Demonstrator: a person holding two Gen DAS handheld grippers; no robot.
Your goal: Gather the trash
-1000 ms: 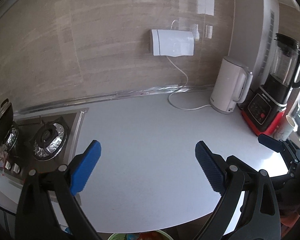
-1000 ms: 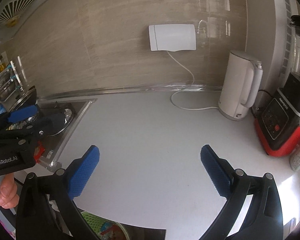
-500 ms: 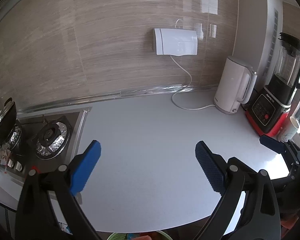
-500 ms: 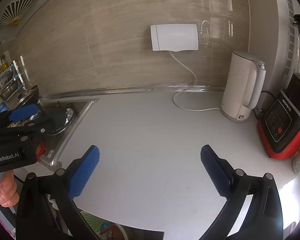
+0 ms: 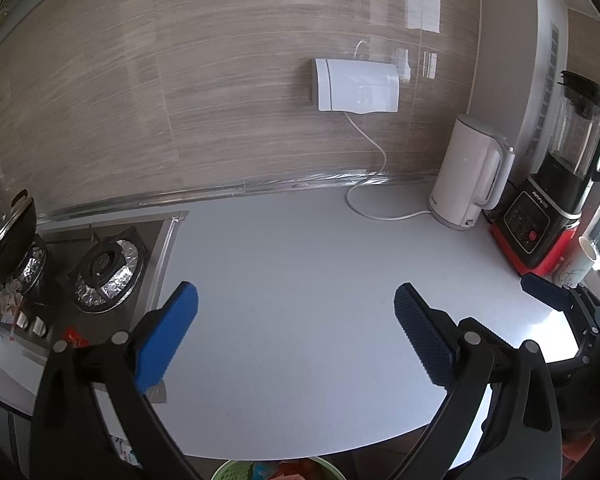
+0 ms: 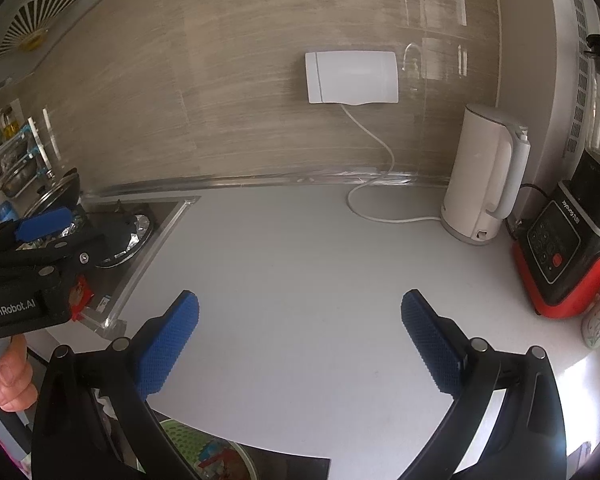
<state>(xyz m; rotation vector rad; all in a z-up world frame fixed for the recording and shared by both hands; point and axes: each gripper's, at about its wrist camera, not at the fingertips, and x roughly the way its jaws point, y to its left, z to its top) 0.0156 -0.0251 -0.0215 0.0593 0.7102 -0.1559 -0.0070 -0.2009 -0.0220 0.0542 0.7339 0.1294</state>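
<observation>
My left gripper point(image 5: 296, 336) is open and empty above the white counter point(image 5: 300, 264). My right gripper point(image 6: 300, 340) is open and empty too, over the same counter point(image 6: 300, 256). A green bin point(image 5: 276, 470) with colourful wrappers sits below the counter's front edge; it also shows in the right wrist view point(image 6: 204, 452). A small red wrapper point(image 5: 74, 338) lies on the stove's front edge, and shows in the right wrist view point(image 6: 80, 294). The left gripper appears at the left of the right wrist view point(image 6: 40, 236); the right gripper's finger point(image 5: 548, 294) shows at the right of the left wrist view.
A gas stove point(image 5: 108, 268) with foil-lined burners is at the left, with a pan point(image 5: 8, 232) beyond it. A white kettle point(image 5: 470, 172), its cord, a red-based blender point(image 5: 552, 208) and a cup point(image 5: 578, 262) stand at the right. A white box point(image 5: 356, 86) hangs on the wall.
Both grippers have drawn back and risen a little from the counter. Both stay open and empty.
</observation>
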